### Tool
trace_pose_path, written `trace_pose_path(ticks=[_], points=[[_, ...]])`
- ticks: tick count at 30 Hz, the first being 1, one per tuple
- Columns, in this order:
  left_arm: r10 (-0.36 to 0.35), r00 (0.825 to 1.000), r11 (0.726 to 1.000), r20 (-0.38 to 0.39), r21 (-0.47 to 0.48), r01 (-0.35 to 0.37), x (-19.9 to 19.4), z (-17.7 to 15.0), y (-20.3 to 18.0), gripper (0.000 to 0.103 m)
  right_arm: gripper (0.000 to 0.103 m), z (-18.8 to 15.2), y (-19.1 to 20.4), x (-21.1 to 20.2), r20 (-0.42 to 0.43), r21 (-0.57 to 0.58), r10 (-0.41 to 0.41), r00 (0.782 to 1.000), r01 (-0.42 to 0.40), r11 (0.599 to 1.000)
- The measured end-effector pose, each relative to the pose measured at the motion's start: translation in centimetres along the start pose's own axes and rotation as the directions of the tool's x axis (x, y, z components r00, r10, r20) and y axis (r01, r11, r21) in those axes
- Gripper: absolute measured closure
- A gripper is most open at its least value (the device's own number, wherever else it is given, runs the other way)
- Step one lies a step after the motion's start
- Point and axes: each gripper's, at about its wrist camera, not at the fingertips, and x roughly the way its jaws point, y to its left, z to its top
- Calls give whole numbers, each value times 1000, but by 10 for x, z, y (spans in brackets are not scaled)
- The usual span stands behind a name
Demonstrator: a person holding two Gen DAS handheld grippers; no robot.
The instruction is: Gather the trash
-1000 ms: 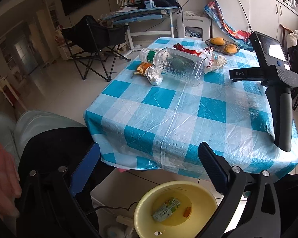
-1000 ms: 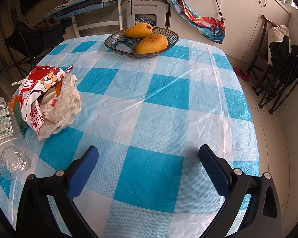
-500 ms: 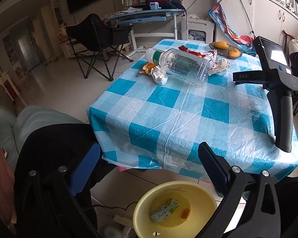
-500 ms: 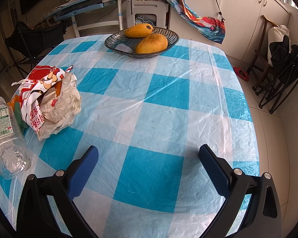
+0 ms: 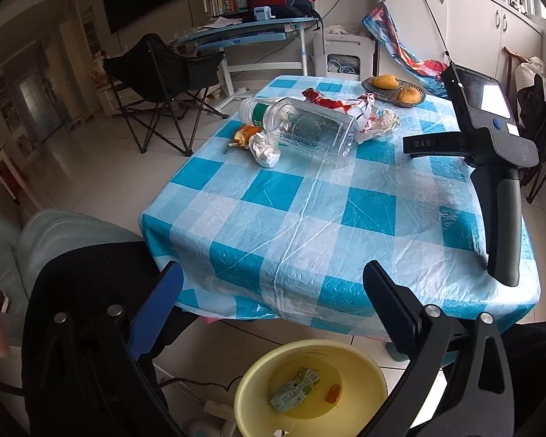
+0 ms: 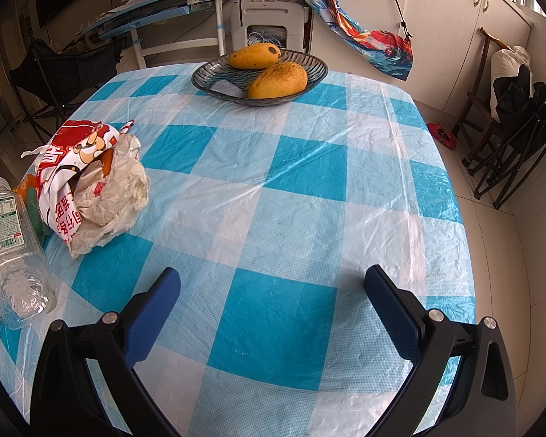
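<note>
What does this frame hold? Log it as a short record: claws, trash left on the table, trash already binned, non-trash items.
left claw: open, empty, held above the yellow basin on the floor
right claw: open, empty, over bare tablecloth
trash on table: clear plastic bottle lying on its side, red-and-white wrapper, crumpled tissue
already in basin: small green carton, orange scrap
non-trash: bowl holding two mangoes

Left gripper (image 5: 271, 300) tilts up slightly: table (image 5: 309, 225) sits lower in view, yellow bin (image 5: 311, 388) slips toward bottom edge
</note>
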Motion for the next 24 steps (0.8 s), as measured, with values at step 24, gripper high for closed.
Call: trace_pose_path(ticks=[24], points=[[-289,943,930,166,-186,318,2,47,112,7,6,0,-1,0,1,0,0,1000,0,1000]])
